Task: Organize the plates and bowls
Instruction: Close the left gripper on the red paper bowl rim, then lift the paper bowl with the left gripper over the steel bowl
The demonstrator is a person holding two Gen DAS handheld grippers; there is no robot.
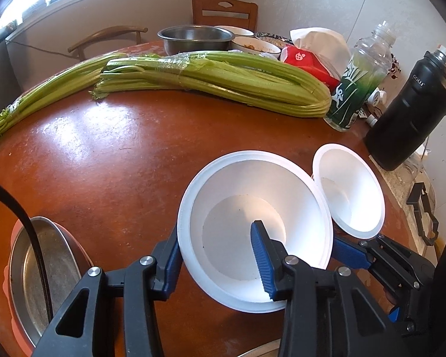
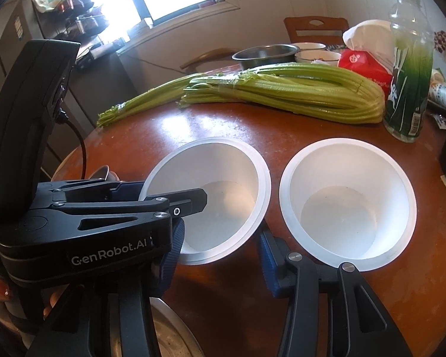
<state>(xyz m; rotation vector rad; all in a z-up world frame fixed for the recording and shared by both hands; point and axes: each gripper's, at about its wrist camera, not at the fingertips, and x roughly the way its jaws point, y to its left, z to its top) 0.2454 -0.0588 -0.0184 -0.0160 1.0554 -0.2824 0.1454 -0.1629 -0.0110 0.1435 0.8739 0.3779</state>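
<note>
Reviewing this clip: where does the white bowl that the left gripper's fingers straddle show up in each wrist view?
Left wrist: the white bowl sits low and centre-right, one blue finger inside it, one outside its left wall.
Right wrist: the same bowl is centre-left, with the left gripper reaching in from the left.
Shared landmark: the celery bunch lies behind the bowl in both.

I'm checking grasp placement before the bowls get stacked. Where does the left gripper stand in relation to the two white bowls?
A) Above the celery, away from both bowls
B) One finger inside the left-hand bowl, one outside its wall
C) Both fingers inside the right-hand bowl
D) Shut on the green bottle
B: in the left wrist view the left gripper straddles the wall of the left-hand bowl, one finger inside it; the right-hand bowl is untouched.
</note>
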